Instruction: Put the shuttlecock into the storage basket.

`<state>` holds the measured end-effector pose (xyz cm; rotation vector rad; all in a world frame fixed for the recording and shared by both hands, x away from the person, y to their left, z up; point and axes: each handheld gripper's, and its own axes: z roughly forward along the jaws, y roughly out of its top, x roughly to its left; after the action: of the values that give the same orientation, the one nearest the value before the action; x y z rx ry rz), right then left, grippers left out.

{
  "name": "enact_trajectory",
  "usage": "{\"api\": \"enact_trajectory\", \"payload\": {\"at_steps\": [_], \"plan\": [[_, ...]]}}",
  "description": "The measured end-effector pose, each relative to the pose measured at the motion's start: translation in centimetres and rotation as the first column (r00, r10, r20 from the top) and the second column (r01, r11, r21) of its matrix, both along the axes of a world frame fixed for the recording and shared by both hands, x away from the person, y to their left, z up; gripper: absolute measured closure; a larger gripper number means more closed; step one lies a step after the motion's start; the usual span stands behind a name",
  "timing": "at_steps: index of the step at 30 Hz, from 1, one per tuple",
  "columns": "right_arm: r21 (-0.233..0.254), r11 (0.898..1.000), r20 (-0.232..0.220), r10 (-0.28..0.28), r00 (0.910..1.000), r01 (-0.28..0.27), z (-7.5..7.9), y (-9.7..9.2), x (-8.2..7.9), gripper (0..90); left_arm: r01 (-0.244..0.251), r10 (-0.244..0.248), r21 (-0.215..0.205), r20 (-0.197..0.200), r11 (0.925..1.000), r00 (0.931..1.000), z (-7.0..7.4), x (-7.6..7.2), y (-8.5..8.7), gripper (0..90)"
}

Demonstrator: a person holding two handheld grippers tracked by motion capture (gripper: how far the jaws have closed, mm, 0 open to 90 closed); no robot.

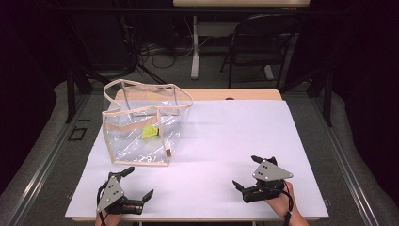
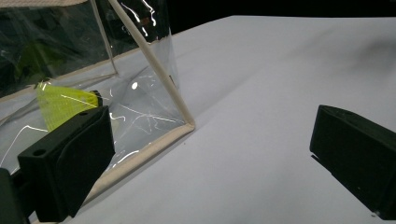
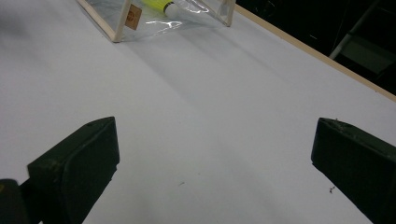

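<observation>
Clear plastic: a transparent tote bag (image 1: 141, 134) with cream edging stands upright on the white table (image 1: 226, 141), at its far-left part, mouth up.
Contents: 1 yellow-green object (image 1: 150, 132) lies inside, low against the front wall; what it is cannot be told, though in the right gripper view it looks like a tube with a pale end (image 3: 161, 5).
Left gripper (image 1: 136, 184): near the front edge, just in front of the bag's lower front corner; jaws spread wide, nothing between them.
Right gripper (image 1: 248, 172): near the front edge on the right side, well apart from the bag; jaws also spread wide and empty.
Key relation: the bag lies forward and slightly right of the left gripper, whose own view looks straight at the bag's near bottom corner (image 2: 189, 125). From the right gripper it lies far forward and to the left.
Long axis: the bag's length runs roughly left to right across the table.
Nearer hand: the left, by a clear margin.
Judgement: the left gripper seems best placed to reach the bag's rim or handle (image 1: 123, 96) first.
</observation>
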<state>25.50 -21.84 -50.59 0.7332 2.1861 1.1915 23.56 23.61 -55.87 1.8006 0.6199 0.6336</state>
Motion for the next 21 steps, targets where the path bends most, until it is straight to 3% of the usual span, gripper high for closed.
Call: {"api": "enact_trajectory", "payload": {"at_steps": [9, 16, 21], "plan": [[0.013, 1.0, 0.021, -0.028, 0.9994, 0.027, -1.4, -1.4, -1.4, 0.5, -0.001, 0.001, 0.0, 0.0, 1.0, 1.0, 0.0, 0.0, 0.0, 0.0], [0.018, 1.0, 0.029, -0.023, 0.9993, 0.022, -2.2, -2.0, -2.1, 0.5, -0.001, 0.001, 0.0, -0.004, 1.0, 1.0, -0.1, 0.1, -0.1, 0.0], [0.012, 1.0, 0.06, -0.017, 0.9981, 0.016, -2.9, -2.2, -2.8, 0.5, -0.003, 0.003, -0.001, -0.006, 1.0, 1.0, -0.1, 0.1, -0.1, 0.0]]}}
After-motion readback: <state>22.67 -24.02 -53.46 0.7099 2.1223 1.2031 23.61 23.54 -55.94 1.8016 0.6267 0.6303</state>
